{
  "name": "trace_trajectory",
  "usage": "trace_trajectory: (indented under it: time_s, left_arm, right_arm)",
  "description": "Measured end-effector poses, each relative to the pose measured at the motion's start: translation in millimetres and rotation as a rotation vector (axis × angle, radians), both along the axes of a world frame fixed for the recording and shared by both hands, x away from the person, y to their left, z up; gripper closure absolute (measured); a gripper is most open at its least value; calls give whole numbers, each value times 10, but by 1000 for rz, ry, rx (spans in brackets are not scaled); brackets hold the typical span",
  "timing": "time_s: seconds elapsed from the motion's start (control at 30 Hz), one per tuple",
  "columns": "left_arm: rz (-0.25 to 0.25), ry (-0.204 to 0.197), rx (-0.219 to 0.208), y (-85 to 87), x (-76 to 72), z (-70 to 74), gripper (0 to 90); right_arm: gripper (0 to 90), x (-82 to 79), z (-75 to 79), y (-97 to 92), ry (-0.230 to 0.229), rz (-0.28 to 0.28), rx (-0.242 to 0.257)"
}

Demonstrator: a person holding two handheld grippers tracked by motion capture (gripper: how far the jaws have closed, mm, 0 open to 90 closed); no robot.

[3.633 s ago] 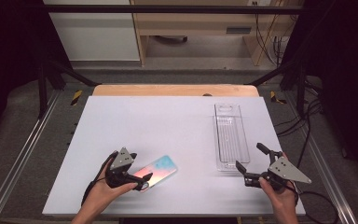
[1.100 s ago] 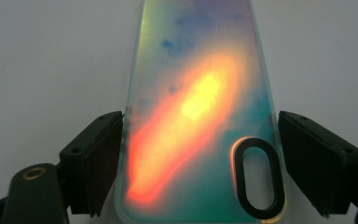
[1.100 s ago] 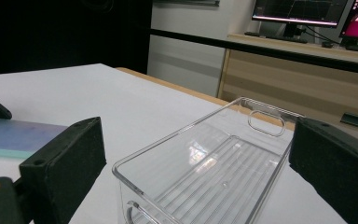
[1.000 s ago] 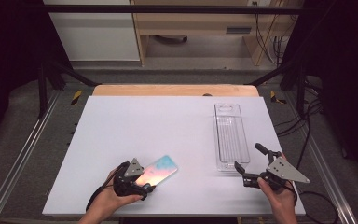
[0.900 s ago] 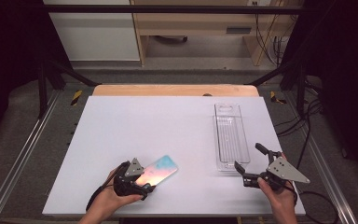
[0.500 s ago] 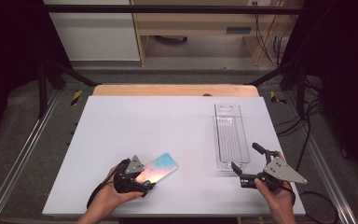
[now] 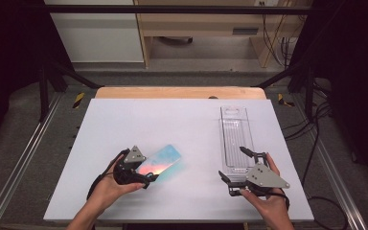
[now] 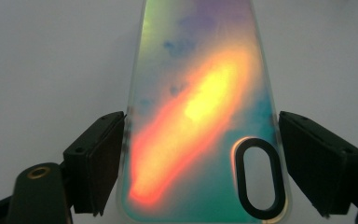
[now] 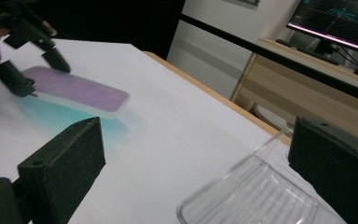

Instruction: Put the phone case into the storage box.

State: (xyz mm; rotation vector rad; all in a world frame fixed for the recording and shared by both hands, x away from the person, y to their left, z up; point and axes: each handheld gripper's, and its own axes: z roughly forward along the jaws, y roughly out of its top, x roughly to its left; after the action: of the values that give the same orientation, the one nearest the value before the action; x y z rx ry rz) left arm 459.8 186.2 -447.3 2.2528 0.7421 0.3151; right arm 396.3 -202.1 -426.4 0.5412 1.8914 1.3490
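Phone case (image 7: 159, 161), a glossy iridescent slab with rounded corners and an oval camera cutout, lay near the white bench's (image 7: 182, 120) front-left, long axis slanting away toward the right. Its near end sat pinched between the left claw's (image 7: 143, 178) pads. The right claw (image 7: 233, 167) stood spread around the ribbed clear plastic tray's (image 7: 235, 134) near end, partly hiding it.

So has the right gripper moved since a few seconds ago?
Yes. The right gripper has shifted left, and its jaws now straddle the near end of the clear tray.
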Motion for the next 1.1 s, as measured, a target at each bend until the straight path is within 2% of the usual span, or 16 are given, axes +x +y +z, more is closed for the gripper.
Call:
trace_trajectory:
  time_s: [0.03, 0.1, 0.17, 0.27, 0.3, 0.37, 0.43, 0.47, 0.6, 0.67, 0.97, 1.1]
  left_arm:
    - [-1, -2, 1, -1, 25, 40, 169]
    - [-4, -2, 4, -2, 78, 115, 169]
    - [-4, -3, 7, -5, 126, 190, 169]
    - [-9, -10, 15, -34, 181, 320, 168]
    - [-13, -13, 19, -44, 193, 358, 168]
    - [-23, -20, 22, -81, 228, 470, 168]
    - [-27, -25, 26, -112, 253, 553, 168]
    - [-35, -30, 30, -137, 266, 613, 168]
    - [-52, -43, 34, -225, 288, 797, 168]
    - [-60, -49, 36, -264, 294, 873, 169]
    - [-97, -55, 50, -406, 279, 1037, 168]
    - [-104, -56, 49, -435, 275, 1076, 168]
  right_arm:
    - [39, 0, 0, 0, 0, 0, 0]
    - [39, 0, 34, 130, -24, -2, -41]
    - [39, 0, 45, 161, -29, -4, -53]
    - [42, 16, 121, 321, -73, -18, -107]
    - [42, 16, 121, 321, -73, -18, -107]
    - [44, 28, 157, 393, -97, -24, -143]
    - [47, 49, 207, 490, -125, -20, -190]
    - [47, 49, 207, 490, -125, -20, -190]
    - [63, 97, 283, 665, -173, 0, -264]
    - [71, 105, 289, 687, -180, -2, -275]
    - [116, 176, 292, 936, -261, -12, -403]
    - [128, 197, 285, 1021, -284, -6, -436]
